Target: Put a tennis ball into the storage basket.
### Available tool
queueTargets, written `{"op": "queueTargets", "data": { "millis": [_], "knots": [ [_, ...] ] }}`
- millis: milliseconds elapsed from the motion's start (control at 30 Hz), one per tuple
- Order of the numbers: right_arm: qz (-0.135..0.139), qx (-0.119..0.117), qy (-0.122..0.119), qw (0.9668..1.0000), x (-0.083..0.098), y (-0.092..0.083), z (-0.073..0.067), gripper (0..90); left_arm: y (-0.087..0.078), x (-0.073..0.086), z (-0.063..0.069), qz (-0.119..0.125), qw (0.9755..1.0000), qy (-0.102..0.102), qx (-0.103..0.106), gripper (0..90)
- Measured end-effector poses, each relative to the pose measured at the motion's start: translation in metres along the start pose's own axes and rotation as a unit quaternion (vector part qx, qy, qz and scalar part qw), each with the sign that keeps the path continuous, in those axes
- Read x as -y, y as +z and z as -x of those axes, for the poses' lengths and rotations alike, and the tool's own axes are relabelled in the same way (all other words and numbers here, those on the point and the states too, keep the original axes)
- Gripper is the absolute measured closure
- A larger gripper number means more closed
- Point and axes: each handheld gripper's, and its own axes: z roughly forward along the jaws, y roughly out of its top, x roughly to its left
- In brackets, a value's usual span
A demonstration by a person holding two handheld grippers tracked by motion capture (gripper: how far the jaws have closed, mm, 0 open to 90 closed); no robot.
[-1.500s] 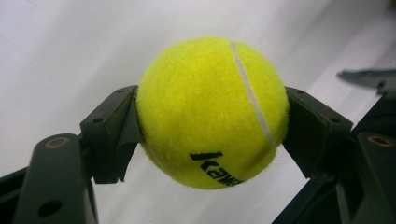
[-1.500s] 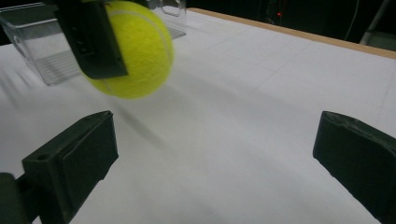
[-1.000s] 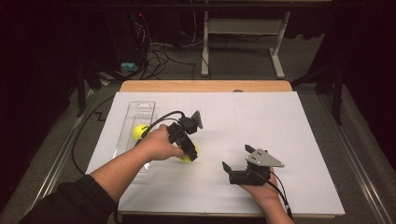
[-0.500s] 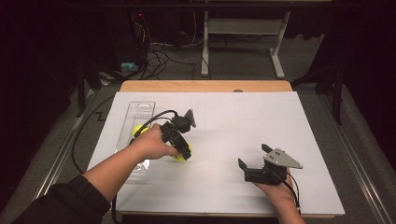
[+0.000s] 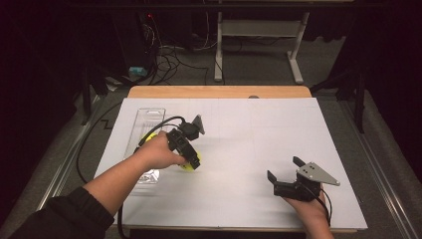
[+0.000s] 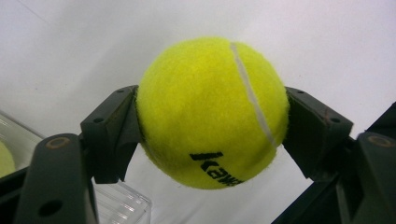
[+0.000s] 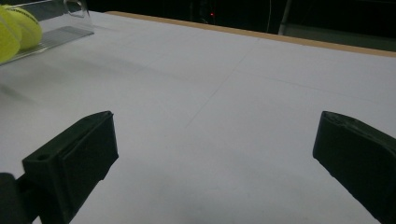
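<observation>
A yellow tennis ball [image 6: 210, 112] with black lettering is pressed between the two black jaws of my left gripper [image 6: 212, 109]. In the high view the left gripper [image 5: 190, 160] holds this ball [image 5: 192, 164] just above the white table top, right of a clear plastic tray [image 5: 149, 117]. A second yellow ball [image 5: 148, 137] lies in that tray, partly hidden by the left hand. My right gripper [image 5: 284, 169] is at the near right with its jaws wide apart. Between the jaws of the right gripper [image 7: 215, 154] is only bare table.
The white sheet [image 5: 259, 129] covers the table, with a wooden edge [image 5: 219, 91] at the far side. The right gripper view shows the tray [image 7: 70, 28] and yellow balls [image 7: 18, 28] at its top left. A black cable [image 5: 94, 134] trails off the table's left side.
The right gripper has slid to the right along the near side, its jaws still apart. The left hand with the ball has shifted only slightly left, toward the tray.
</observation>
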Motion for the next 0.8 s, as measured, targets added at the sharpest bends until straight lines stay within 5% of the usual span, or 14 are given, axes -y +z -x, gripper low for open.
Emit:
{"op": "queueTargets", "data": {
  "millis": [800],
  "knots": [
    [0.001, -0.001, 0.003, 1.0, 0.0, -0.001, 0.001, 0.3, -0.023, 0.013, -0.014, 0.008, 0.9998, -0.016, -0.008, 26.4]
  ]
}}
